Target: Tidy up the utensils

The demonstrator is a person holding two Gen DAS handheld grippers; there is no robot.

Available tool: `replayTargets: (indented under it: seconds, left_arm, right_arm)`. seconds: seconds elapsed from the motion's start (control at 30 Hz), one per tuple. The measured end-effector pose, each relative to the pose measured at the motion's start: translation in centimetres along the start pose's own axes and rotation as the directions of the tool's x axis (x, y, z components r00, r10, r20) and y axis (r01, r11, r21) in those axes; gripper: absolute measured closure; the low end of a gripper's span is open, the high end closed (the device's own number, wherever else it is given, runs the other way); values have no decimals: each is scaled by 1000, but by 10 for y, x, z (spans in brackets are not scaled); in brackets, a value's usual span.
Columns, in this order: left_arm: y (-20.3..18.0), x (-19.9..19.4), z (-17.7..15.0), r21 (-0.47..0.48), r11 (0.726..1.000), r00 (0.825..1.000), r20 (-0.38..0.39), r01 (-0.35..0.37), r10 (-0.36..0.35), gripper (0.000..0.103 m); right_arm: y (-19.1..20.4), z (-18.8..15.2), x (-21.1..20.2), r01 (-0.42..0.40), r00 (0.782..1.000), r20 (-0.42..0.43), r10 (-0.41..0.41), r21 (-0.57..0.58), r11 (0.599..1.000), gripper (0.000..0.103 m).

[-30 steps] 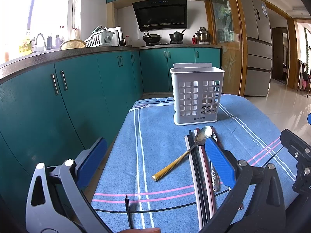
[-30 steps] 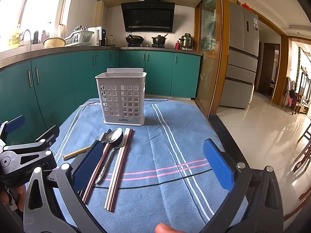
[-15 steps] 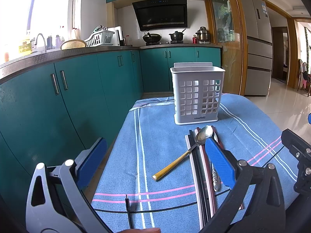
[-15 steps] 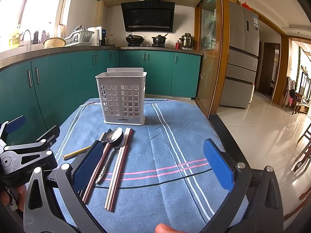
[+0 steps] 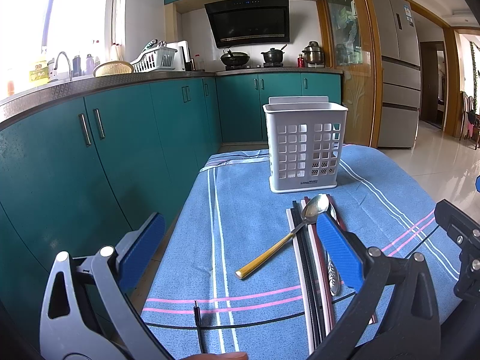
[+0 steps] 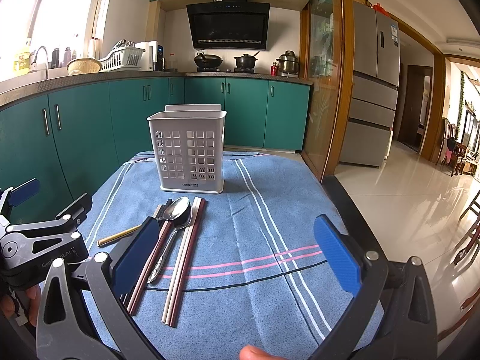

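Nothing's really moved since a second ago. Both our left gripper and right gripper hover wide open, empty; we'd grab the gold-handled spoon mid-frame first, by its handle.

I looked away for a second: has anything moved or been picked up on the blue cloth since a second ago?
Nothing visibly changed. Both the left gripper and the right gripper hover open and empty; the gold-handled spoon, the silver spoon and the chopsticks lie before the white slotted plastic utensil holder.
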State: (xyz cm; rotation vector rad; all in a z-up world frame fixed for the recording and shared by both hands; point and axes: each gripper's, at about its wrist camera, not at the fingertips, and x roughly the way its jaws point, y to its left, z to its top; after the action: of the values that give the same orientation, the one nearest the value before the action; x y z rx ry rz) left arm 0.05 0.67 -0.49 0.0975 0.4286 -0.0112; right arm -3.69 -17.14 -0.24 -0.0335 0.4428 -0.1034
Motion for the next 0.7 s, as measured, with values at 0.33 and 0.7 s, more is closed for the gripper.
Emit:
replayTargets:
  seconds: [0.33,0.7]
  left_arm:
    - [0,0,0,1,1000,1000,0,-1,1,3]
    - [2,21,-9,37,999,997,-73,11,-8,3]
  right_arm:
    - [0,-1,0,-1,1000,-1,1,0,1000,2]
    - [0,-8,24,-46,996,-72,44,-23,999,2]
